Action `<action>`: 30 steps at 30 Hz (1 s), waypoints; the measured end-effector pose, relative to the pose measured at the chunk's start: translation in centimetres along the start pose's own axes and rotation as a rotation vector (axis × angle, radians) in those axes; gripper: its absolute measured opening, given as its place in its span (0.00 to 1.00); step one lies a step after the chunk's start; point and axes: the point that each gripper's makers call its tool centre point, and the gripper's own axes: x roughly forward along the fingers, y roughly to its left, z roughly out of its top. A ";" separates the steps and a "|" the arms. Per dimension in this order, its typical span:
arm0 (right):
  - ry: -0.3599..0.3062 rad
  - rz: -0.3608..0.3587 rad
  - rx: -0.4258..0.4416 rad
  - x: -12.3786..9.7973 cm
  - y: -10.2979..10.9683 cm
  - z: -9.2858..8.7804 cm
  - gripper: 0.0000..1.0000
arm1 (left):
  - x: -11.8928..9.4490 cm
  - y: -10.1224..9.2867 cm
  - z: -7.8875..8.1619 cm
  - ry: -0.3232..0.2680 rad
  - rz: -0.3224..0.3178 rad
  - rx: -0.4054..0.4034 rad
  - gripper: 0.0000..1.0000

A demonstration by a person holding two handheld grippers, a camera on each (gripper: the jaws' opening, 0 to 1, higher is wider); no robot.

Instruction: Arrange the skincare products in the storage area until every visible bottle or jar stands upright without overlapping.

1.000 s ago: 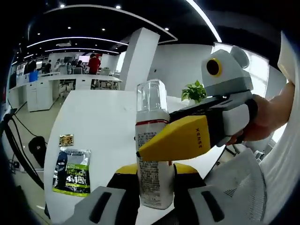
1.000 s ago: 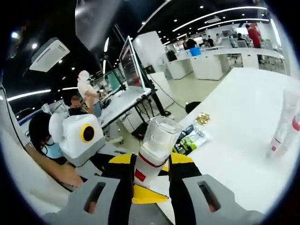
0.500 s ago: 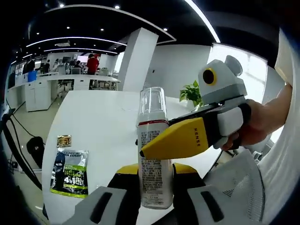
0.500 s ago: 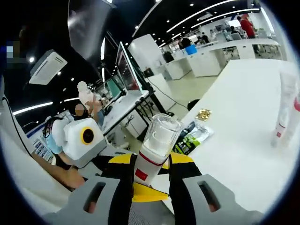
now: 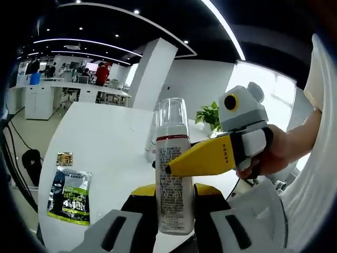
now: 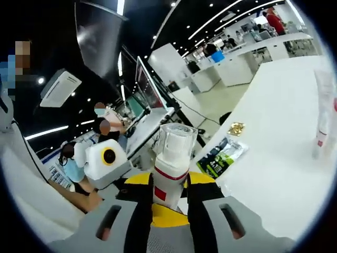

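Both the left gripper (image 5: 174, 208) and the right gripper (image 6: 168, 197) have their jaws clamped on a white clear-capped spray bottle (image 5: 171, 174), held upright. A green-and-black sachet (image 5: 69, 196) lies flat on the white worktop (image 5: 105, 142) left of the bottle.

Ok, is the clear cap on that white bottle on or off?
On. The clear cap sits atop the white bottle, above its red band, in both views.

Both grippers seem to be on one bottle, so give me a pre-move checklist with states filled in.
1. Left gripper shut on the spray bottle: ok.
2. Right gripper shut on the same bottle: ok.
3. Bottle upright: ok in the left gripper view.
4. Clear cap seated: ok.
5. Bottle base on the table: cannot tell.
6. Green sachet and white tube away from the bottle: ok.
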 end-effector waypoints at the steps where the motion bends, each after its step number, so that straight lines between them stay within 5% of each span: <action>1: 0.017 0.009 -0.057 -0.1 0.2 -0.1 0.21 | 0.3 -0.2 -0.3 0.010 -0.013 0.002 0.23; 7: 0.037 -0.014 -0.124 -0.5 0.1 -0.3 0.20 | 0.5 -0.1 -0.5 0.025 0.021 0.103 0.24; 10: 0.015 -0.056 -0.163 -1.2 -1.1 0.3 0.20 | 0.5 0.8 -1.4 0.080 0.072 0.124 0.28; 14: -0.023 -0.158 -0.195 -3.1 -4.2 1.5 0.20 | 0.6 2.5 -2.6 0.176 0.164 0.145 0.46; 16: -0.037 -0.219 -0.200 -4.4 -6.1 1.8 0.21 | 0.1 3.3 -2.8 0.216 0.179 0.232 0.47; 22: -0.075 -0.391 -0.186 -7.9 -11.6 1.6 0.21 | -1.8 5.6 -4.1 0.259 0.265 0.276 0.49; 28: -0.105 -0.511 -0.179 -10.1 -16.0 1.0 0.21 | -1.8 5.8 -7.2 0.314 0.246 0.265 0.49; 30: -0.114 -0.544 -0.175 -10.7 -17.2 0.9 0.21 | -1.9 5.8 -8.7 0.387 0.218 0.324 0.47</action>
